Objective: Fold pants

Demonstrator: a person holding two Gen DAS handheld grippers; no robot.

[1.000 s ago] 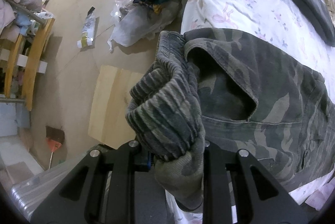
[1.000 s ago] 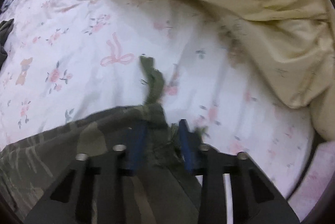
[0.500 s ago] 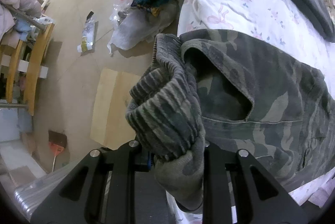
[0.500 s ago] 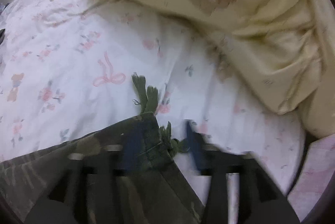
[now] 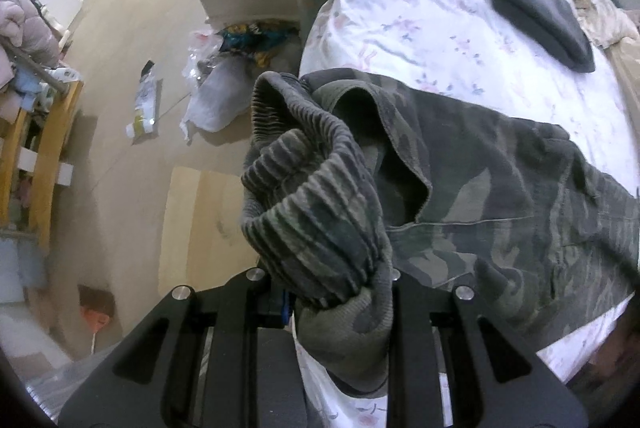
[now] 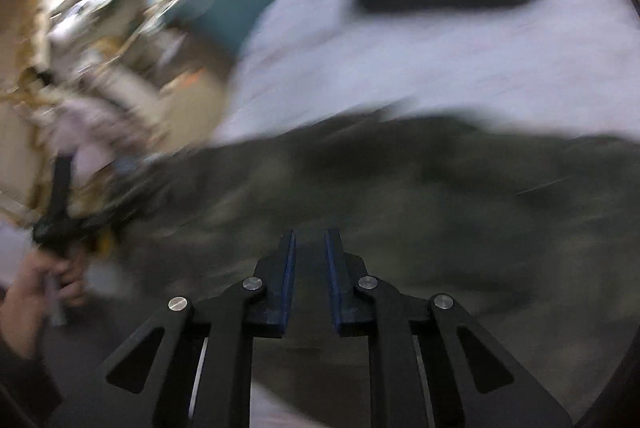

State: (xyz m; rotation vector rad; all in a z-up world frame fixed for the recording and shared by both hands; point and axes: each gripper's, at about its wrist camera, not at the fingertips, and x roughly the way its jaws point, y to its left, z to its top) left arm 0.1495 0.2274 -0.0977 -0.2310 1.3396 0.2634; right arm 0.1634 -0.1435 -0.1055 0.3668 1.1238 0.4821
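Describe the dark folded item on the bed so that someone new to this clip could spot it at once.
Start at the bed with the white floral sheet. Beyond the camouflage pants that the left gripper clamps by their ribbed cuff, near the far end, lies a folded dark garment. It is plain charcoal and flat, unlike the patterned, rumpled pants.

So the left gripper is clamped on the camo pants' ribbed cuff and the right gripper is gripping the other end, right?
Not quite. The left gripper is clamped on the camo pants' ribbed cuff, but the right wrist view shows the right gripper with its fingers apart and nothing between them, above the blurred pants.
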